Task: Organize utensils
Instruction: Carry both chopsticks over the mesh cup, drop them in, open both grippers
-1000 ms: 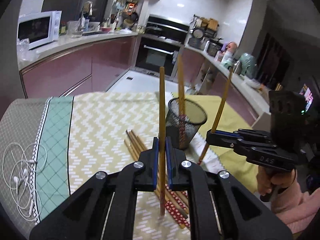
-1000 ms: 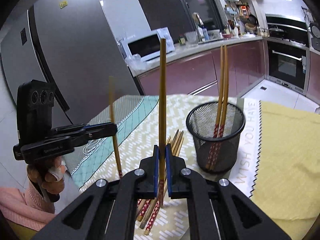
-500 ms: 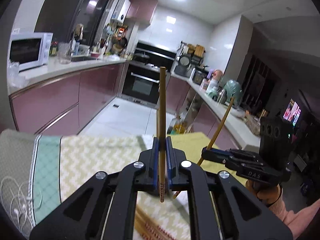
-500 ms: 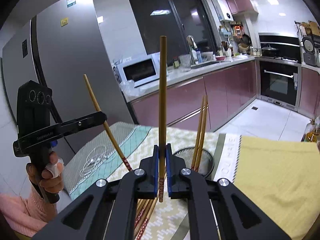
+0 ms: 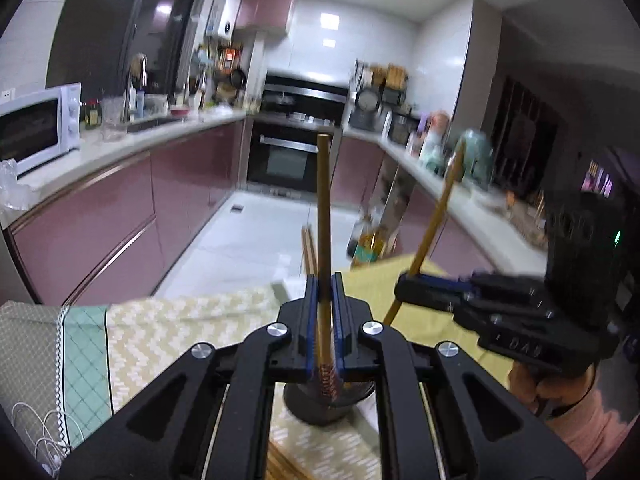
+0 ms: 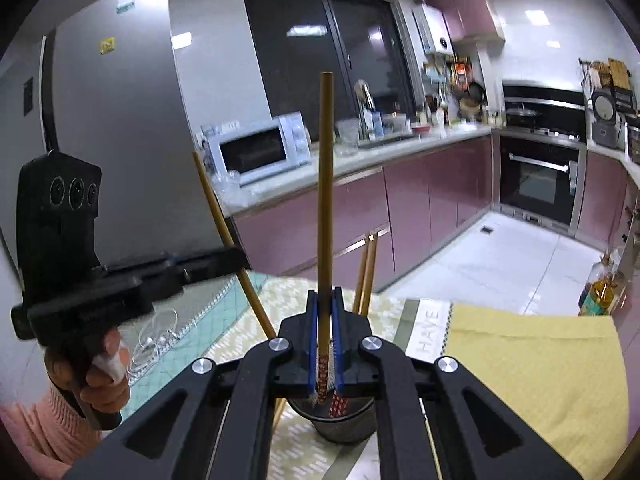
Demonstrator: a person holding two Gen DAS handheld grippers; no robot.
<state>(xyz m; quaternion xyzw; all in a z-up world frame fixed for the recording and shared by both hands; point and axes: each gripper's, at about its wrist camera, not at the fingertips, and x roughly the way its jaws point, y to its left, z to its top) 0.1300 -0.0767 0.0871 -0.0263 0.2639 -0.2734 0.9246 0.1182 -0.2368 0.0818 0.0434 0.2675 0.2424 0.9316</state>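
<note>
Through the left wrist camera we saw our left claw point(image 5: 325, 322) clamped tight on a long brown wooden chopstick point(image 5: 323, 216), its blue pads pressed against the shaft from both sides. The stick stood nearly upright between the jaws, its red patterned tip poking out just below them. Directly under that tip sat the black wire-mesh cup point(image 5: 320, 406), mostly hidden behind the claw. Two more brown chopsticks point(image 5: 307, 252) rose out of the cup just left of the held one. To the right of our claw we saw the right claw point(image 5: 404, 290), which gripped a second brown chopstick point(image 5: 438, 216) that leaned to the right. Beneath everything lay the yellow zigzag-patterned cloth on the surface point(image 5: 168, 328).

Through the right wrist camera our right claw point(image 6: 325, 326) was likewise closed firmly on its brown chopstick point(image 6: 325, 200), which stood upright with the red patterned tip just below the pads. The mesh cup point(image 6: 344, 420) stood right beneath the claw, and the pair of chopsticks point(image 6: 367, 276) in it rose just to the right of the held one. To the left, the left claw point(image 6: 236, 258) pinched its chopstick point(image 6: 224, 236), tilted leftward at the top. A plain yellow cloth point(image 6: 540, 368) covered the surface to the right of the claw.
</note>
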